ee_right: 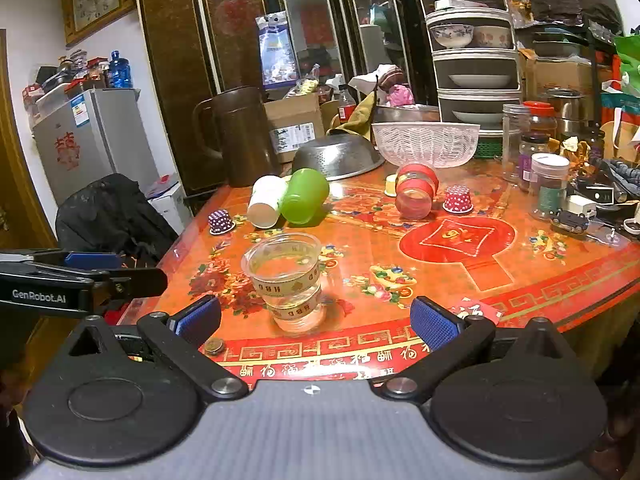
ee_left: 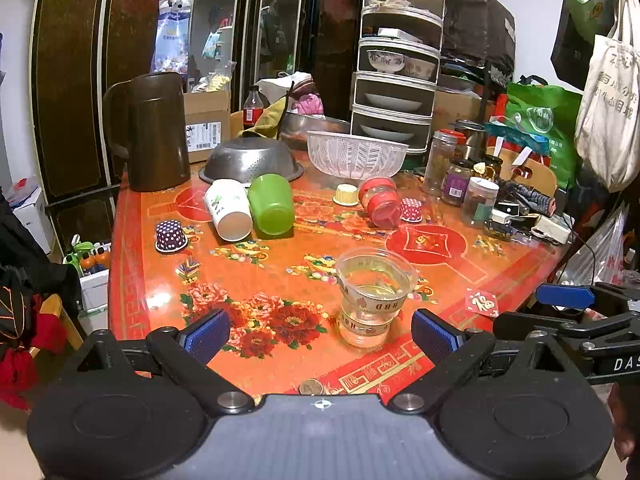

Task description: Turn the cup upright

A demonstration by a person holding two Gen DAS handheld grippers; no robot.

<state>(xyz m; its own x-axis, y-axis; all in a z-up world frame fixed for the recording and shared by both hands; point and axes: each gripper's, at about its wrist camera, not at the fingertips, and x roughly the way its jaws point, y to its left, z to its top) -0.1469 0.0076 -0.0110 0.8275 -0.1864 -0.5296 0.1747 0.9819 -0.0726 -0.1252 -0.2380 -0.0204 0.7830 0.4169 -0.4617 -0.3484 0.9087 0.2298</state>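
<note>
A clear plastic cup (ee_left: 372, 294) stands upright, mouth up, on the red flowered table (ee_left: 256, 280), close in front of both grippers; it also shows in the right wrist view (ee_right: 290, 280). Farther back, a green cup (ee_left: 271, 205) and a white paper cup (ee_left: 229, 210) lie on their sides next to each other, also in the right wrist view as green cup (ee_right: 303, 196) and white cup (ee_right: 265, 201). My left gripper (ee_left: 320, 334) is open and empty. My right gripper (ee_right: 316, 322) is open and empty, just short of the clear cup.
A red-lidded jar (ee_left: 380, 202) lies on its side mid-table. Small spotted cupcake cups (ee_left: 171, 235) stand upside down. A brown jug (ee_left: 154, 132), metal colander (ee_left: 252, 160), white basket (ee_left: 356, 154), jars (ee_left: 460, 178) and a tiered rack (ee_left: 396, 68) crowd the back. A coin (ee_left: 311, 387) lies near the front edge.
</note>
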